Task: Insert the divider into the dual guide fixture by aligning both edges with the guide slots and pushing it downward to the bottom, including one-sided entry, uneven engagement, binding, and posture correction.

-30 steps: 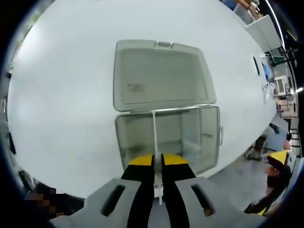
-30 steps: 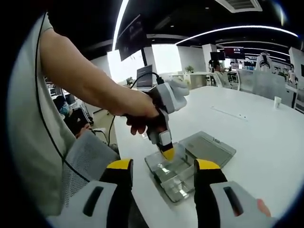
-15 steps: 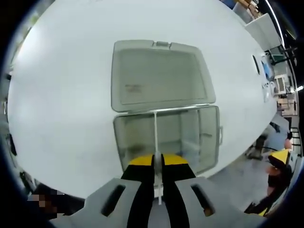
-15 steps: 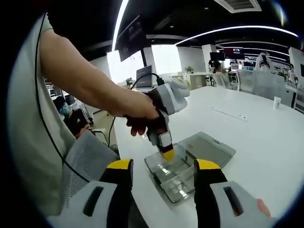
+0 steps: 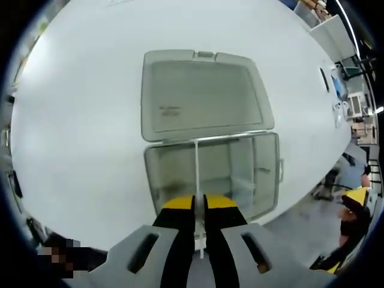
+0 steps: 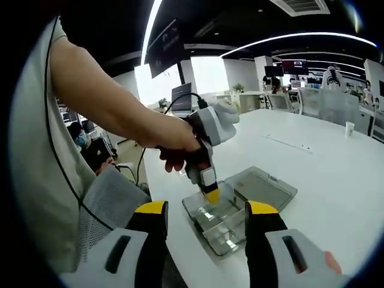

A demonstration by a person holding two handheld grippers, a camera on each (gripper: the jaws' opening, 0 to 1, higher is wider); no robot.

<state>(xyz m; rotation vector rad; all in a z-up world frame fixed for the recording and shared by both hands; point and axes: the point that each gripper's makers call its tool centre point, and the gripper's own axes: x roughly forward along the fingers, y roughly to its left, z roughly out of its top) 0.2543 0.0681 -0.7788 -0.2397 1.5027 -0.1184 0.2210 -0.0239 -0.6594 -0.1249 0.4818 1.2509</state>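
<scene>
Here: one clear rectangular plastic box (image 5: 213,174) on white table (image 5: 78,120), hinged lid (image 5: 201,96) flat open; left gripper (image 5: 199,207) clenched on one thin translucent divider (image 5: 196,171) standing inside box; right gripper (image 6: 204,225) spread, nothing held.

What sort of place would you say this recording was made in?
Probably an open-plan office or lab: ceiling light strips, a monitor and desks with seated people lie behind the large white table holding the clear box.
</scene>
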